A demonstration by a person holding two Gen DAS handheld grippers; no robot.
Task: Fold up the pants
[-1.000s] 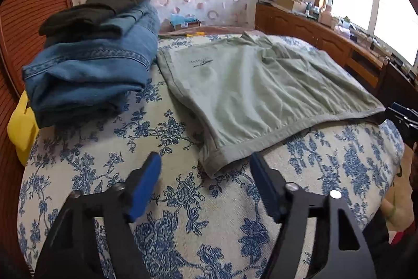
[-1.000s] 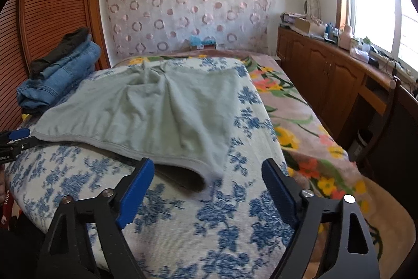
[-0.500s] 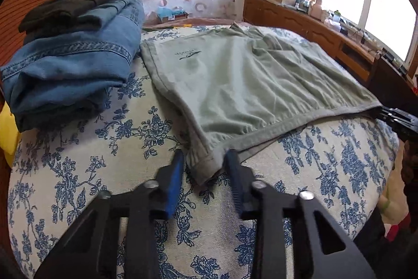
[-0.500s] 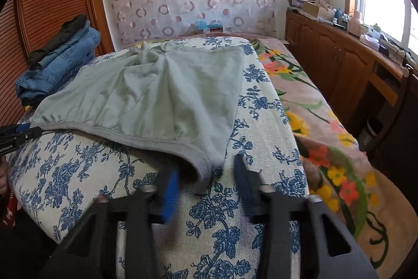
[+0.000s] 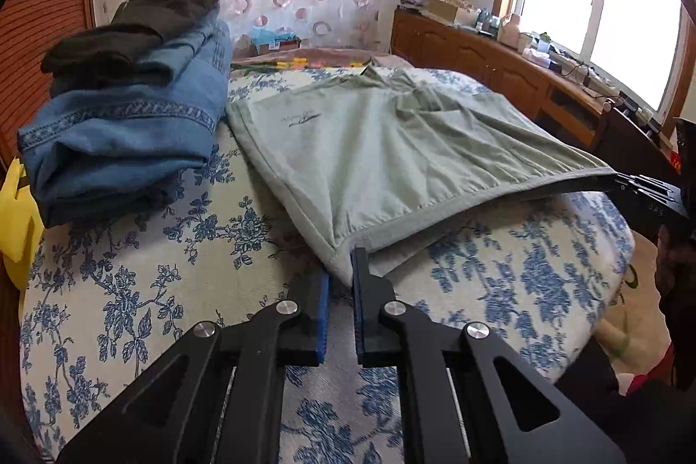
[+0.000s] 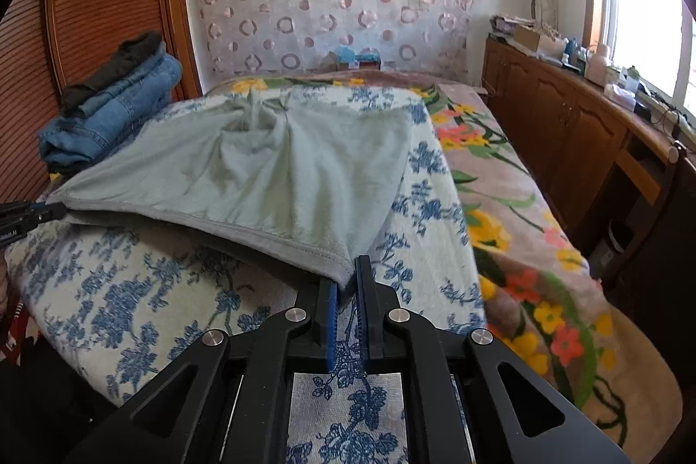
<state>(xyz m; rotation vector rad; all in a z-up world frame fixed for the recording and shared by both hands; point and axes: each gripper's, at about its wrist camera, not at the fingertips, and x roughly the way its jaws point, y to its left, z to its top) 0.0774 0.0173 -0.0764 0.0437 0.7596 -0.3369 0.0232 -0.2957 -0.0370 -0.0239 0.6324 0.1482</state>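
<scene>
The green pants lie spread on the bed, beside a pile of folded jeans. The left gripper has just closed its fingers on one waistband corner — the right gripper likewise on the other corner, and the band between them hangs slightly lifted.

Left gripper sits at lower centre of the left wrist view, angled downward; its jaws have just been closing and now pinch a corner of the pants between the blue pads. Right gripper occupies lower centre of its own view, likewise tilted down, jaws just closed, clamping the opposite waistband corner.
</scene>
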